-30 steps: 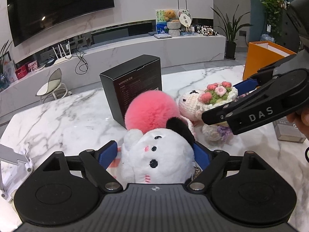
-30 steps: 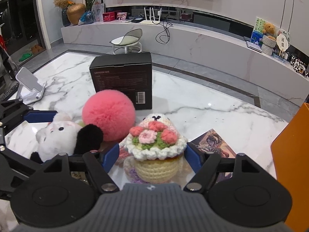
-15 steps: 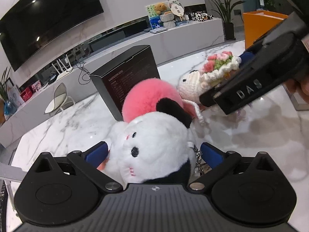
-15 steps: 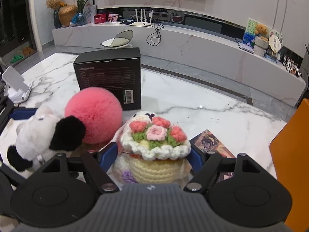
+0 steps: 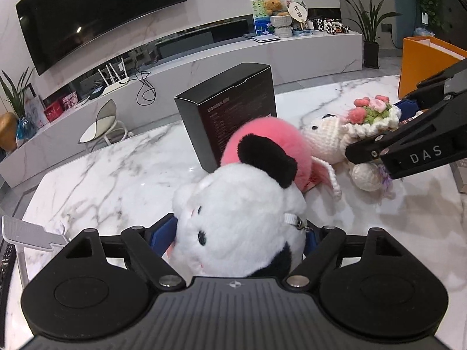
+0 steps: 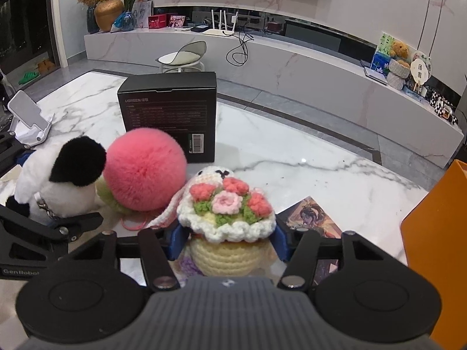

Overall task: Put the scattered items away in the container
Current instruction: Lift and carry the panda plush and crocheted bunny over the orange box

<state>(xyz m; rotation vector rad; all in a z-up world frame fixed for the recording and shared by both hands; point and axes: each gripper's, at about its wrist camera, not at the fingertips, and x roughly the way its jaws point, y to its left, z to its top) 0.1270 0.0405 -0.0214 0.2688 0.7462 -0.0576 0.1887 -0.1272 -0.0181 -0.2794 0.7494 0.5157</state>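
We're gripping on both sides. The left gripper (image 5: 239, 239) is clamping the white-and-black plush panda (image 5: 239, 221), its blue pads pressed into the fur on each side; the panda is sitting between the fingers, tilted, black ear up, with a metal keychain clip showing at its side. The right gripper (image 6: 226, 240) is squeezing the crocheted flower-bouquet doll (image 6: 227, 215) around its cream base, fingers closed in on the yarn and not fully shut. From the left wrist view we're seeing that doll held low over the marble table (image 5: 116, 175); whether it's touching the surface we can't tell.

The pink pom-pom (image 6: 145, 169) is lying on the table between the two held toys, touching the panda's ear and just in front of the upright black box (image 6: 169, 116). A crocheted white bunny head (image 6: 217, 173) is sitting right behind the bouquet. An illustrated card (image 6: 309, 217) is lying flat to the right of the doll. The orange container (image 6: 437, 248) is standing at the right edge, near the right gripper. A white phone stand (image 6: 27, 119) is sitting at the far left.
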